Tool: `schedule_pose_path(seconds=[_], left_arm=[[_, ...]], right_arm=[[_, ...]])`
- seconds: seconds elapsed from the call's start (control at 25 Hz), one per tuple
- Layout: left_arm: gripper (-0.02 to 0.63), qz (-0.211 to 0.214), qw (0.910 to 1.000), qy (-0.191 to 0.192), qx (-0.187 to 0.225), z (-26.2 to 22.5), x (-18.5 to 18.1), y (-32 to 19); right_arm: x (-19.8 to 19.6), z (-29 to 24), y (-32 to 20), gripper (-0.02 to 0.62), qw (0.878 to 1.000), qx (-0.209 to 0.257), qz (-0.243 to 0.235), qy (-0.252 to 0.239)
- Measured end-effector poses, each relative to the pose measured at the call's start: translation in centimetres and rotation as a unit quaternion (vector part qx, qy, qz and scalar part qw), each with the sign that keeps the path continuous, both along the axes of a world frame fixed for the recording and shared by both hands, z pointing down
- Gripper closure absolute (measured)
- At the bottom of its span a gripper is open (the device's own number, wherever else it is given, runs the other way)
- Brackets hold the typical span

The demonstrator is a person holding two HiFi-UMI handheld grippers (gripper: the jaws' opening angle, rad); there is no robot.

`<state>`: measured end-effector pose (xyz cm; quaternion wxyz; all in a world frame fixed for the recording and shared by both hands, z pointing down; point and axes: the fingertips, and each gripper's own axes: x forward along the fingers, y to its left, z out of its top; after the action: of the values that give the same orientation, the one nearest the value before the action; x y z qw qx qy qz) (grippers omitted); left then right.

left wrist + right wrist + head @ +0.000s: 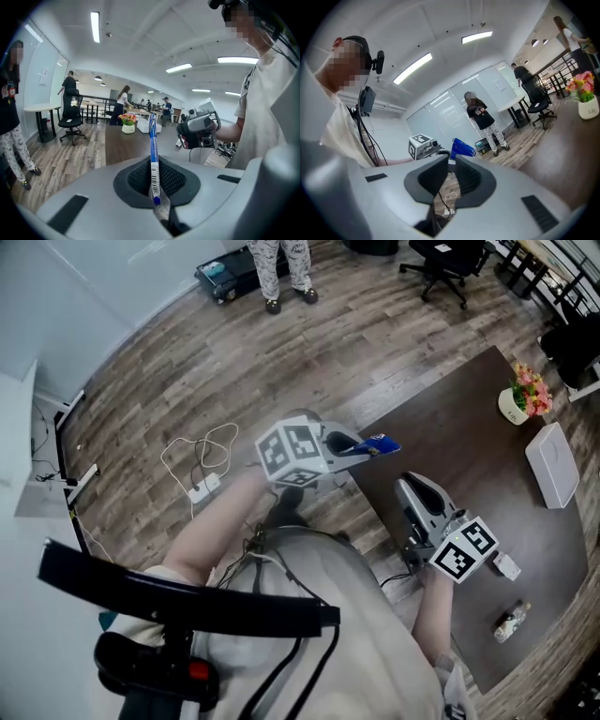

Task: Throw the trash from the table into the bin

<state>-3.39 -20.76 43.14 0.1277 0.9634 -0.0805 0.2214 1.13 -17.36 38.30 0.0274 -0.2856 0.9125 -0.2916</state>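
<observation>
The white flower pot (pixel 512 409) stands near the far edge of the dark table (pixel 469 437) and holds pink and orange flowers. On the floor beside the feet of a standing person (pixel 281 268) there is a dark crate (pixel 223 279) with something teal in it; what it is I cannot tell.

The left gripper (pixel 361 448) is pressed together on a flat blue wrapper (pixel 382 442), which sticks out beyond the jaw tips. This wrapper is in the air past the near corner of the table, over the wooden floor (pixel 187 371). The right gripper (pixel 406 484) hangs over the table just inside its left edge. Its jaws stand a little apart with nothing between them.

To the left of the table edge the floor is wide and open up to the standing person. A white cable with a power strip (pixel 202 487) lies there, to the left of the left gripper.

On the table a white box (pixel 553 465) lies near the flower pot. A small white piece (pixel 506 566) lies just beside the right gripper's marker cube, and a small crumpled piece of trash (pixel 511 621) lies near the front edge. A black office chair (pixel 445 263) stands beyond the table.
</observation>
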Motion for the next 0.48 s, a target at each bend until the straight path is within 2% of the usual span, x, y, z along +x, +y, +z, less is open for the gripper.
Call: schedule_pose_path(seconds=[0.08,0.2,0.36,0.48], left_arm=[[0.589,0.007,0.9999,0.007,0.003,0.2,-1.8,-1.8],[0.589,0.026,0.9996,0.014,0.002,0.8,-5.1,-4.5],[0.589,0.028,0.9992,0.028,-0.008,1.2,-11.1,-8.3],[0.589,0.025,0.9992,0.026,-0.018,2.3,-14.7,-10.7]], right_arm=[[-2.2,0.1,-1.2,0.56,1.0,0.007,-0.002,0.027],[-6.4,0.9,-3.1,0.574,0.998,0.005,0.008,0.069],[-13.5,2.2,-5.8,0.575,0.996,-0.02,0.011,0.09],[-17.1,2.8,-7.6,0.575,0.994,-0.032,0.024,0.103]])
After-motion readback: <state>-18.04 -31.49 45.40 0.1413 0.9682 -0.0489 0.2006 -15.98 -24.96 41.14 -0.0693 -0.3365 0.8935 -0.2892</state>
